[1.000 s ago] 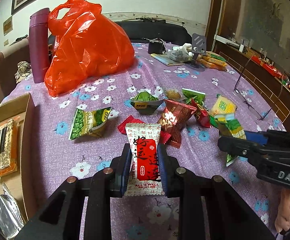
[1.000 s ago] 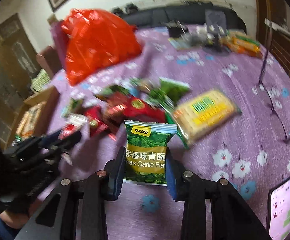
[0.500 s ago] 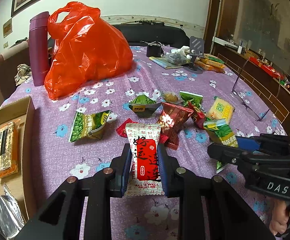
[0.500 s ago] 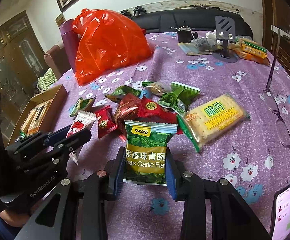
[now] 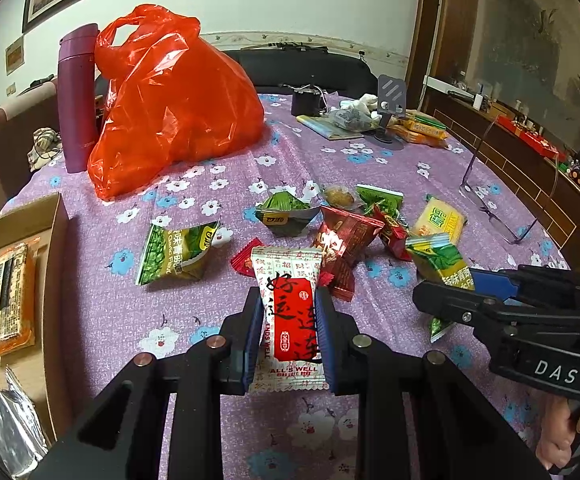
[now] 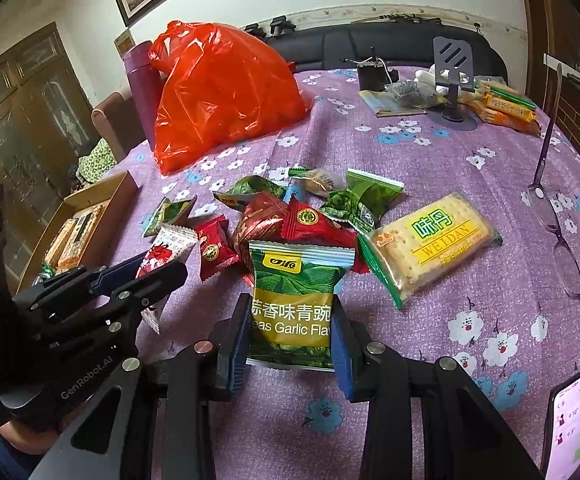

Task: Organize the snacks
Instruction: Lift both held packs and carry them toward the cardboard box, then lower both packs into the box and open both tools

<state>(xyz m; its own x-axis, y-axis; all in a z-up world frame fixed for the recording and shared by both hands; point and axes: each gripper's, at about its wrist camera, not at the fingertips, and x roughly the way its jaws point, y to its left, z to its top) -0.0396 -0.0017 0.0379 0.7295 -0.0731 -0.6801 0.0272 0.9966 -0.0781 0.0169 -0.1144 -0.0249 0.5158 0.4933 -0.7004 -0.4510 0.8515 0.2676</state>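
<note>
A purple flowered tablecloth (image 5: 218, 320) carries a red plastic bag (image 5: 174, 104), a cardboard box (image 5: 56, 248) of orange packets and a snack pile (image 6: 310, 212) with "WEIDAN" crackers (image 6: 430, 244). The left gripper (image 5: 288, 336) clamps a white-red "ALL'S WELL" packet (image 5: 290, 316); the right gripper (image 6: 290, 332) clamps a green "Garlic Flavor" pea packet (image 6: 294, 300).

Snack pile ahead, open cloth to the near right

We see bare bench (image 6: 470, 184) right of the snack pile (image 6: 290, 220); orange bag (image 5: 174, 108), cardboard box (image 5: 56, 248) and glasses (image 6: 558, 220) hem the edges.

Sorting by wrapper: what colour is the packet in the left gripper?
White with red, clearest in the left wrist view.
</note>
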